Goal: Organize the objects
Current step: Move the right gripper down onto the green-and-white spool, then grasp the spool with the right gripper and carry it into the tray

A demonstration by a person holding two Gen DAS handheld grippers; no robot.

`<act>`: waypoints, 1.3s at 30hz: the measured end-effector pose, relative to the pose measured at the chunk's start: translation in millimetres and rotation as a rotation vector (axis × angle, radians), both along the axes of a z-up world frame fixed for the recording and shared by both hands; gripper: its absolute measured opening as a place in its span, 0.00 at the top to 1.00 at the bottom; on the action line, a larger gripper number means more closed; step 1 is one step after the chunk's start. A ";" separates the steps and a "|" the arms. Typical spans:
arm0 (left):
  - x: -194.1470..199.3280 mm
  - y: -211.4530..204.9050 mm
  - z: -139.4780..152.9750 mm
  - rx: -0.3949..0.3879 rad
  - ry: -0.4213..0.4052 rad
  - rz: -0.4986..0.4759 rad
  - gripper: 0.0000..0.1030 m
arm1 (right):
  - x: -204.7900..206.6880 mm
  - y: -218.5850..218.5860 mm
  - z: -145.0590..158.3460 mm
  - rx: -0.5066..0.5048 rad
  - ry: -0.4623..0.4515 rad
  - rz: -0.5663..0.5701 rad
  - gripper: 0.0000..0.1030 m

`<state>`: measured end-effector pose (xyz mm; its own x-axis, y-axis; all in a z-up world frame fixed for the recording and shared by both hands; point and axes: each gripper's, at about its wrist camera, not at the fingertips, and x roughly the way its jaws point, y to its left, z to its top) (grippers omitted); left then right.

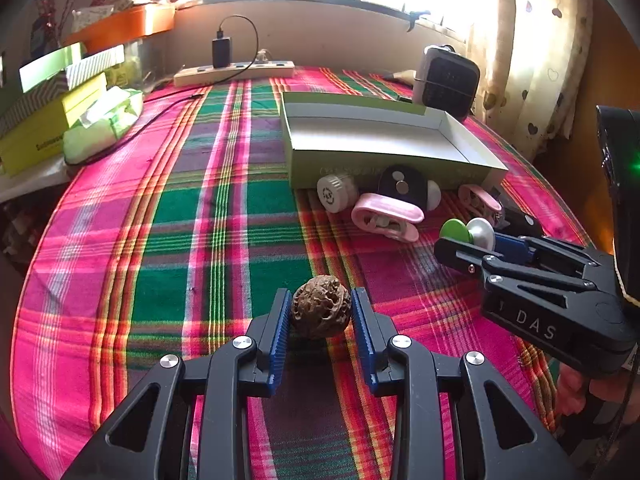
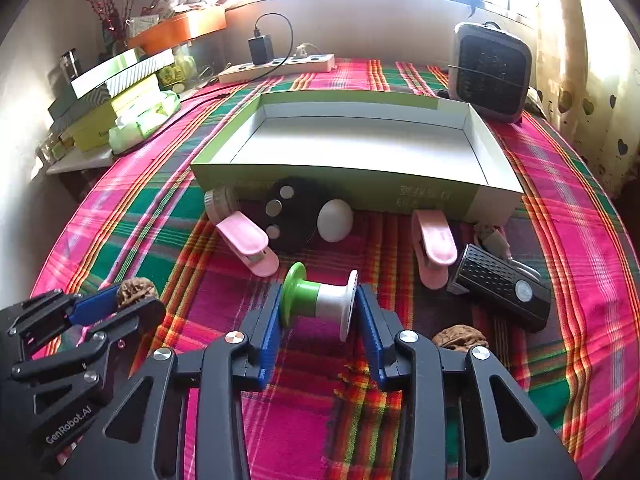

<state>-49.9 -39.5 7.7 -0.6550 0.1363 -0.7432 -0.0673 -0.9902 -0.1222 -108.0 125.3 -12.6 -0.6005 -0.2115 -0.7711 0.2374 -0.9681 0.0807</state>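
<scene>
Left wrist view: the left gripper [image 1: 321, 312] brackets a brown, deeply wrinkled walnut [image 1: 321, 306] that sits on the pink-and-green plaid cloth of the worktop [image 1: 160, 240]. Both blue ribbed pads look to be touching the shell, so I judge it gripped, though how firmly I cannot tell. The nut should be light, rigid and rough — the ridges give the pads purchase, but the round shape could roll out if it is held off-centre, so across its widest part is the place to hold. Beyond it stands the shallow green cardboard tray with a white inside [image 1: 384, 120], with nothing visible in it and well apart from the nut. To the right the right gripper [image 1: 468, 236] reaches over a green-and-white plastic spool [image 1: 468, 232].

Right wrist view: the right gripper [image 2: 319, 304] has that spool [image 2: 320, 300] lying sideways between its pads, one pad against each flange — closed on it, by the look. Hollow plastic, light and stiff, but smooth, so squeezing end to end on the flat flanges looks safer than pinching the narrow waist. A second brown walnut [image 2: 460, 338] lies just beside the right finger. Between the spool and the tray [image 2: 320, 178] lie two pink plastic clips [image 2: 250, 242], a white egg-shaped piece [image 2: 335, 220] and a black perforated device [image 2: 502, 286]. The left gripper [image 2: 136, 298] shows at lower left with its walnut [image 2: 136, 291].
</scene>
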 end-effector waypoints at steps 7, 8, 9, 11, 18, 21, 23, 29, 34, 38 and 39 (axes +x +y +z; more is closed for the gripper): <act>-10.4 0.6 4.2 0.012 -0.007 -0.016 0.72 | -2.7 -0.2 0.8 0.000 -0.001 0.016 0.65; -11.8 1.0 6.1 0.012 -0.004 -0.019 0.72 | -3.3 -0.3 2.2 -0.004 0.000 0.020 0.65; -13.3 1.0 7.9 0.010 0.002 -0.021 0.72 | -3.2 -0.2 3.4 -0.007 0.004 0.023 0.65; -17.2 1.2 12.8 0.010 0.014 -0.022 0.72 | -3.4 0.1 7.8 -0.011 0.019 0.024 0.65; -34.0 2.5 26.1 0.020 0.030 -0.043 0.72 | -12.6 4.9 24.1 -0.022 0.056 0.017 0.65; -43.5 2.8 31.9 0.024 0.035 -0.049 0.72 | -19.0 6.8 30.6 -0.020 0.070 0.015 0.65; -49.3 4.4 34.6 0.018 0.042 -0.053 0.72 | -23.0 7.9 35.1 -0.018 0.083 0.014 0.65; -74.9 6.0 40.2 0.024 0.038 -0.056 0.72 | -43.6 11.1 48.1 -0.005 0.111 0.015 0.65; -94.7 7.1 45.4 0.023 0.054 -0.058 0.72 | -65.9 16.1 54.6 -0.010 0.116 0.016 0.65; -115.8 6.3 48.1 0.026 0.056 -0.046 0.72 | -88.7 18.1 52.2 -0.010 0.099 0.017 0.65; -120.4 6.4 48.5 0.027 0.054 -0.043 0.72 | -93.5 19.6 50.6 -0.011 0.092 0.014 0.65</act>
